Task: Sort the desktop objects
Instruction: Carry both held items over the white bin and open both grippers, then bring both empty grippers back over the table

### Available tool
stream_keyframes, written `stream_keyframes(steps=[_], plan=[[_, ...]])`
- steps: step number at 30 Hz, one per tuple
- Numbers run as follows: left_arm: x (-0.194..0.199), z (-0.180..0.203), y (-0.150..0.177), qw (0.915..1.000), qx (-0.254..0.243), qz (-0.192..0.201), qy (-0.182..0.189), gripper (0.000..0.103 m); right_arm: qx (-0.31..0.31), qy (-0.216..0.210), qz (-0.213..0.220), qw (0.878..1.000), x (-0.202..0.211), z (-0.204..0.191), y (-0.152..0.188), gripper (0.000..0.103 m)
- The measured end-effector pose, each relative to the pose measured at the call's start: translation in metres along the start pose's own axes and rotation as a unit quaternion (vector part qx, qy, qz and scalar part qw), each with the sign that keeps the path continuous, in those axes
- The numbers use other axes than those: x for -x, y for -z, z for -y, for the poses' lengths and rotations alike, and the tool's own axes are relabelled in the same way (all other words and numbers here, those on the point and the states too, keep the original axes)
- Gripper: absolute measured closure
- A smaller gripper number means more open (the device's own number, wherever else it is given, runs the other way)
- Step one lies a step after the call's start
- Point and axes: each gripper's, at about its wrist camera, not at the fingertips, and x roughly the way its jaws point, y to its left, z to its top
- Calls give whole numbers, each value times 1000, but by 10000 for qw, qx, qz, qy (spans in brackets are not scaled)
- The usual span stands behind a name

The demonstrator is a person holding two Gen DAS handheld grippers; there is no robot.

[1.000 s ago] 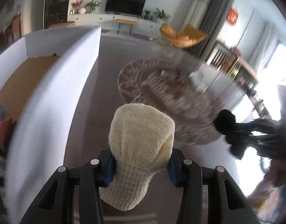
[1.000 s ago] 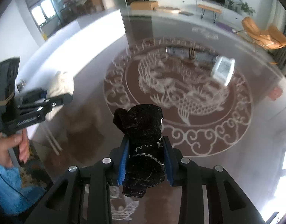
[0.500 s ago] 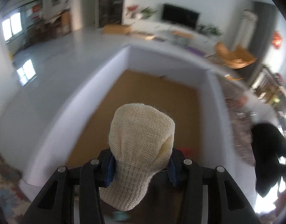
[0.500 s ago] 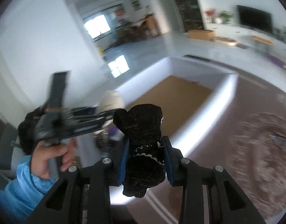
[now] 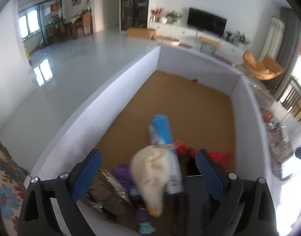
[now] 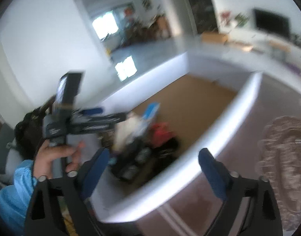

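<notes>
cream glove (image 5: pixel 150 175) upright-ish, cuff down

Both claws, left claw (image 5: pixel 148 172) and right claw (image 6: pixel 153 168): black plastic frames, silver screws, blue finger pads (image 5: pixel 87 174); bare-skinned hand (image 6: pixel 54 157), light-blue sleeve (image 6: pixel 12 200).

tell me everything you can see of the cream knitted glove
The cream knitted glove looks soft, woven and motion-blurred. It is free of the open left gripper, between its fingers in view, above the clutter at the near end of the white-walled box, overlapping a blue and white carton. Whether it has landed is unclear.
</notes>
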Motion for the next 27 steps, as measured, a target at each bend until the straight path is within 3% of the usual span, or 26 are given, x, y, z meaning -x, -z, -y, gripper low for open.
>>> stream_keyframes(steps=[4, 5, 8, 12, 14, 19, 22, 27], plan=[[40, 43, 7, 9971, -312, 460, 528, 5, -142, 1353, -19, 9907, 21, 81, 56, 0], [50, 58, 10, 9952, -437, 542, 690, 5, -256, 1848, -230, 9822, 25, 109, 78, 0], [80, 111, 19, 9854, -892, 697, 1275, 5, -852, 2656, -630, 9582, 44, 177, 134, 0], [101, 193, 45, 9655, -1527, 637, 2012, 0, -1533, 3293, -733, 9288, 81, 234, 177, 0], [85, 238, 63, 9561, -1850, 311, 2253, 0, -1735, 3414, -724, 9209, 91, 251, 188, 0], [7, 317, 106, 9480, -2235, -628, 2177, 0, -2014, 3421, -553, 9161, 110, 263, 194, 0], [-21, 338, 121, 9491, -2304, -846, 1974, 0, -2001, 3446, -536, 9156, 110, 260, 194, 0], [-50, 359, 119, 9548, -2309, -814, 1688, 0, -2031, 3465, -520, 9143, 105, 265, 196, 0]])
